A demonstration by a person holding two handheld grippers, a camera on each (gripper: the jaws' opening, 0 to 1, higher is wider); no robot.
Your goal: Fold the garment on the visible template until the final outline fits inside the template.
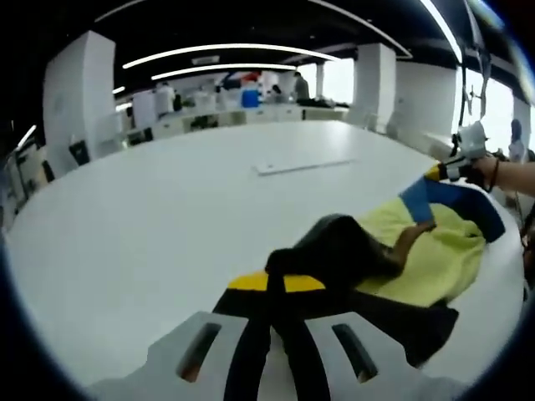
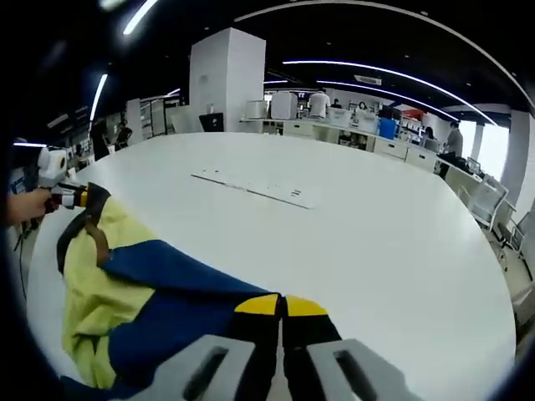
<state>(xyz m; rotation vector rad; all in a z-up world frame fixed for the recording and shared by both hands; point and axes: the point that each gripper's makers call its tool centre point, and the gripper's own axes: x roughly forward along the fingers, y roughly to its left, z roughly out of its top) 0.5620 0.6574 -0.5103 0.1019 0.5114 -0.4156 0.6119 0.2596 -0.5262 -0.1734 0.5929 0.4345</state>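
Two claws, one garment lifted between them

Both claws grip the same garment, a mix of pale yellow, blue and black cloth that sits at the near edge of a large white tabletop.

In the left gripper view, the left claw has its black jaws pressed together on a bunched black part of the cloth, with the yellow pads just behind the pinch. The garment spreads away to the right of it, black nearest, then yellow, then a blue band at the far end. There the right claw comes in from the right, held by a person's hand, and it meets the blue edge of the cloth; how its jaws stand cannot be told from here.

In the right gripper view, the right claw is closed on the blue part of the garment, its jaws tight side by side. The cloth runs off to the left, blue then yellow with a dark edge, up to the left claw, held by a hand at the tabletop's rim.

A thin white strip lies flat farther out on the tabletop, well apart from the garment; it is also seen in the right gripper view. Behind the tabletop stand white pillars, desks and long ceiling lights
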